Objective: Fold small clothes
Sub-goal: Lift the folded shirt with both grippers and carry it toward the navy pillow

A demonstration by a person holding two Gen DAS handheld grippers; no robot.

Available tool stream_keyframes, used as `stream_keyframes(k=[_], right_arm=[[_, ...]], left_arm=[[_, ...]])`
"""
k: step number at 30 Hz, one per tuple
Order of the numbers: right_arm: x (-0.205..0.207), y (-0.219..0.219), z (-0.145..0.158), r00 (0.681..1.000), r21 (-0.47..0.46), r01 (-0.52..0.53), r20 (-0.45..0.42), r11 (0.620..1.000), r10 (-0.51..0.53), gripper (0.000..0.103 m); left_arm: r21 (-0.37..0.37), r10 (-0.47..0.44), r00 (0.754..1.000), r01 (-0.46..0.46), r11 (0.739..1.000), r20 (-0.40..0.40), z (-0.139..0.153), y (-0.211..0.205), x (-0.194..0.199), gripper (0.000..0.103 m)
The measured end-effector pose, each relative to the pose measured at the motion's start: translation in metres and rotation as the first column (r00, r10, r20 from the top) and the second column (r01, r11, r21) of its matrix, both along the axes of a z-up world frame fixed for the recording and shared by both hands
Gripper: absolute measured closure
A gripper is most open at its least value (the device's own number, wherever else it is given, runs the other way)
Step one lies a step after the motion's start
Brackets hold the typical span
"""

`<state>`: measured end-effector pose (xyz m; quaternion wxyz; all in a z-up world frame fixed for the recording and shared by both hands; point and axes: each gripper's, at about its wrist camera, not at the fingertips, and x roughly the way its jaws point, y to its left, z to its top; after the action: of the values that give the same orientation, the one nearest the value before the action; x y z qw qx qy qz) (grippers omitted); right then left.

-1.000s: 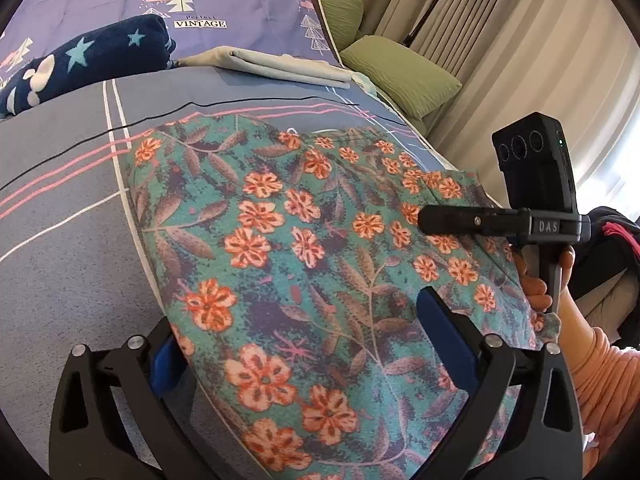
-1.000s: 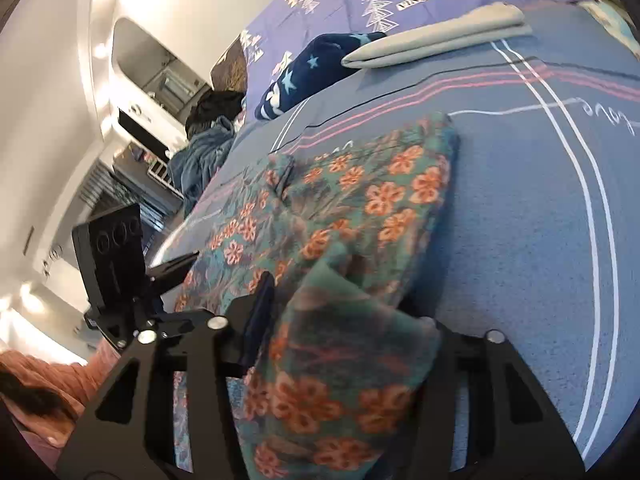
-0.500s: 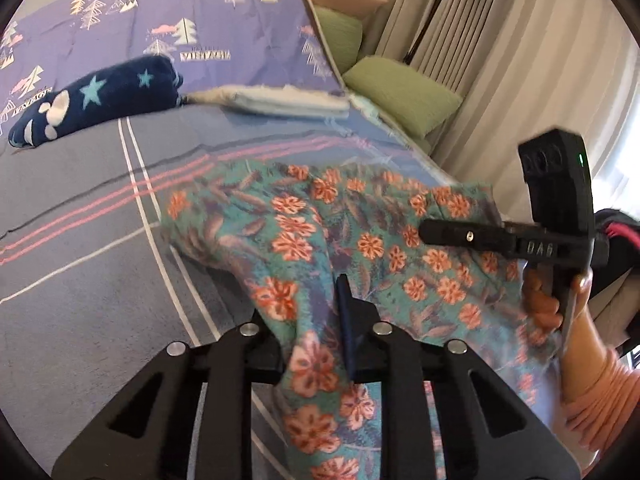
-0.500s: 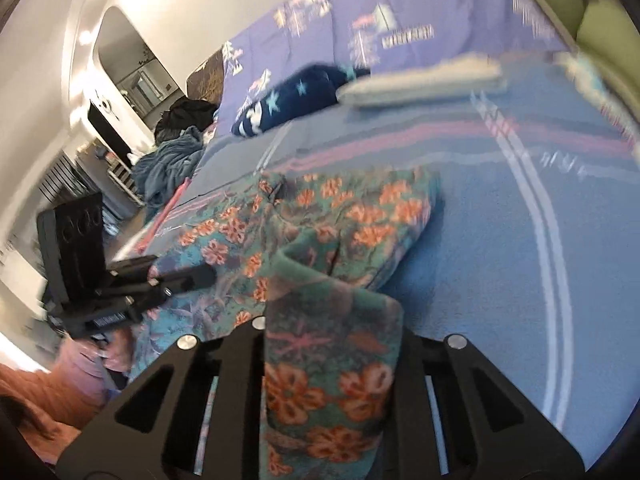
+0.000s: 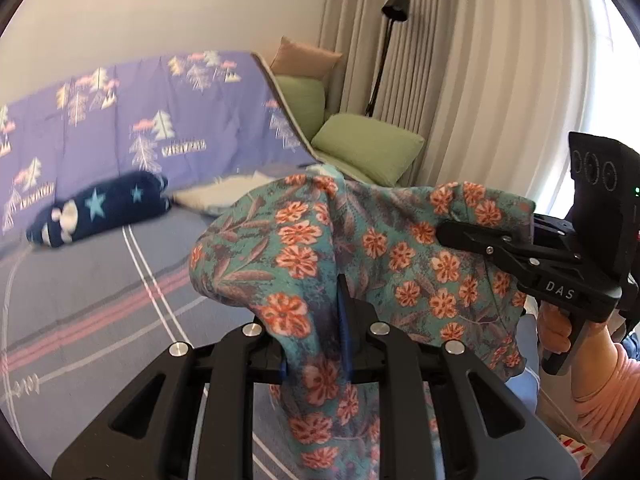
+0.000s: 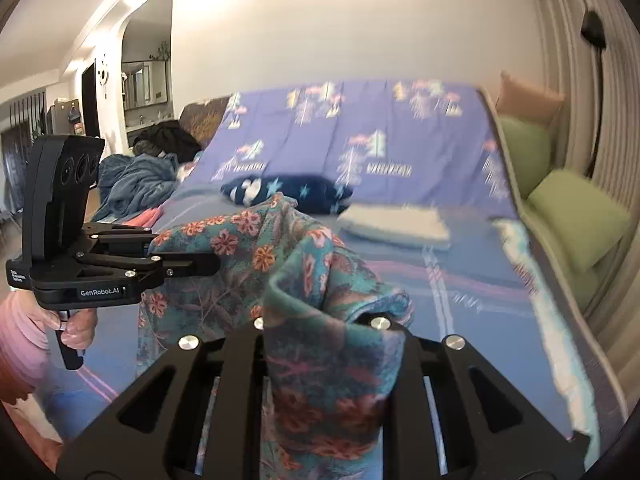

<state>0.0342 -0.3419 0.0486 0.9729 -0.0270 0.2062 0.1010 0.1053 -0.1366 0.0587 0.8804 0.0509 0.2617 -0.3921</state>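
A teal garment with orange flowers (image 5: pixel 360 248) hangs in the air above the bed, held at two corners. My left gripper (image 5: pixel 316 344) is shut on one corner, the cloth draped over its fingers. My right gripper (image 6: pixel 320 344) is shut on the other corner of the garment (image 6: pixel 256 264). In the left wrist view the right gripper (image 5: pixel 472 240) pinches the cloth at the right. In the right wrist view the left gripper (image 6: pixel 200 266) pinches it at the left. The lower part of the garment hangs below both grippers.
The grey-blue striped bed cover (image 5: pixel 100 300) lies below. A rolled navy star blanket (image 5: pixel 100 208) and a folded pale cloth (image 6: pixel 396 226) lie at the back. Green cushions (image 5: pixel 368 148), a floor lamp (image 5: pixel 384 52) and curtains stand at the right. A blue blanket heap (image 6: pixel 136 184) lies at the left.
Both grippers have lifted the garment off the bed and tilted up. The left gripper was open a second ago and is now shut on the cloth.
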Motion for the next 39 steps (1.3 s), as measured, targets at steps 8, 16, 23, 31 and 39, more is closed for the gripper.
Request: stream_keyframes(k=[8, 16, 23, 31, 39], right_arm=[[0.005, -0.017, 0.036, 0.992, -0.025, 0.06, 0.109, 0.998, -0.057, 0.088], [0.043, -0.037, 0.07, 0.983, -0.037, 0.101, 0.16, 0.994, -0.094, 0.088], [0.121, -0.066, 0.108, 0.972, -0.007, 0.152, 0.185, 0.988, -0.148, 0.088], [0.227, -0.092, 0.139, 0.96, 0.033, 0.218, 0.175, 0.975, -0.221, 0.088], [0.368, -0.105, 0.089, 0.939, -0.08, 0.341, 0.059, 0.937, -0.337, 0.046]], left_arm=[[0.023, -0.013, 0.995, 0.011, 1.0, 0.1, 0.039, -0.027, 0.006, 0.084], [0.056, -0.021, 0.99, 0.013, 0.998, 0.141, 0.077, -0.062, 0.05, 0.084], [0.112, 0.004, 0.971, -0.032, 0.993, 0.24, 0.116, -0.099, 0.105, 0.084], [0.125, 0.077, 0.953, -0.118, 0.985, 0.293, 0.141, -0.129, 0.191, 0.084], [0.181, 0.206, 0.95, -0.251, 0.951, 0.236, 0.086, -0.142, 0.315, 0.049]])
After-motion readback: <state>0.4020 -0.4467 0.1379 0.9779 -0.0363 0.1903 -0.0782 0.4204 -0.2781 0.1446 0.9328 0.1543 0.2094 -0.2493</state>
